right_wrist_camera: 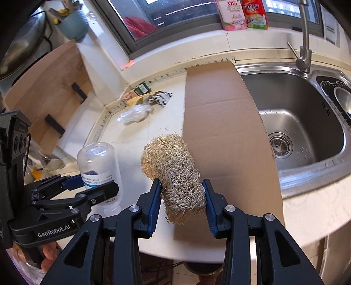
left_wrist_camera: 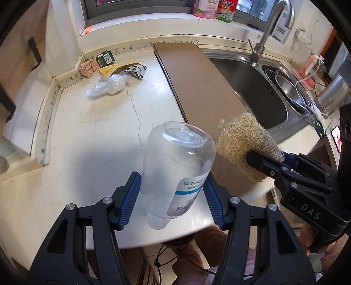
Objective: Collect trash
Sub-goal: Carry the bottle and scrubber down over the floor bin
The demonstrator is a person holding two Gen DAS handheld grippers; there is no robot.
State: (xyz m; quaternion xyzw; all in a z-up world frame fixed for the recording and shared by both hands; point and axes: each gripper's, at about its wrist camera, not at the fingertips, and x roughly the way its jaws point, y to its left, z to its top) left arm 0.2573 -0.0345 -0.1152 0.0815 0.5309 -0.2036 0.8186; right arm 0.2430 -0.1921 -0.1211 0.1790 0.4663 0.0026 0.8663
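Observation:
My left gripper (left_wrist_camera: 172, 193) is shut on a clear plastic bottle (left_wrist_camera: 177, 162) with a white and blue label, held cap-down above the counter's front edge. The same bottle (right_wrist_camera: 97, 162) shows at the left of the right wrist view, in the left gripper (right_wrist_camera: 96, 186). My right gripper (right_wrist_camera: 182, 197) is shut on a tan loofah sponge (right_wrist_camera: 173, 168), held over the front of a cardboard sheet (right_wrist_camera: 219, 122). In the left wrist view the loofah (left_wrist_camera: 243, 142) and right gripper (left_wrist_camera: 266, 159) sit just right of the bottle.
More trash lies at the back left corner of the counter: a crumpled clear bag (left_wrist_camera: 109, 86), a black-and-white wrapper (left_wrist_camera: 136, 70), a yellow packet (left_wrist_camera: 109, 70), small boxes (left_wrist_camera: 105, 58). A steel sink (right_wrist_camera: 296, 122) with faucet (right_wrist_camera: 305, 39) is on the right. Cartons (right_wrist_camera: 243, 15) stand on the sill.

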